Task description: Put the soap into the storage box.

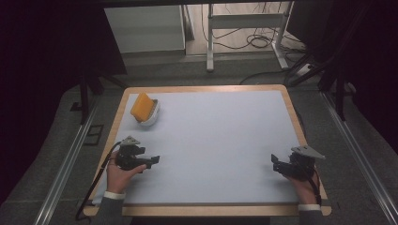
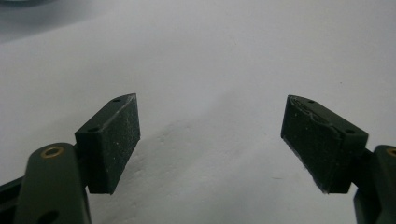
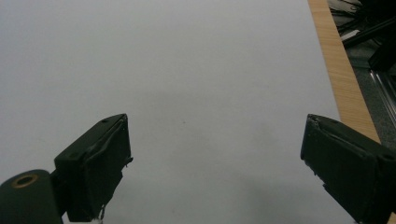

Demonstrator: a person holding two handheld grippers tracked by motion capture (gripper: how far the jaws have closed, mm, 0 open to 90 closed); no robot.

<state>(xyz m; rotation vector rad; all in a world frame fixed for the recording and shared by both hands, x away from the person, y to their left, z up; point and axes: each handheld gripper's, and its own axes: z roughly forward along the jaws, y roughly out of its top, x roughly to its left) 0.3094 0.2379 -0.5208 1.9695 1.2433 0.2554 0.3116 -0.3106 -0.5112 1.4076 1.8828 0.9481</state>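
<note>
l gripper (image 1: 152, 160) low, r gripper (image 1: 276, 164) low, jaws wide

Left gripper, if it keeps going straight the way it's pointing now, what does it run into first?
Probably nothing: the left gripper points right across the bare pale mat, jaws open and empty. The orange sponge in its white bowl sits off that line, toward the far left corner. Depth is hard to judge.

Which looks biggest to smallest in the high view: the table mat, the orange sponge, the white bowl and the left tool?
1. Table mat, by far the largest.
2. Left tool, jaws open and nothing between them.
3. White bowl and orange sponge: too alike to rank, since the sponge sits in the bowl and hides part of it.
</note>
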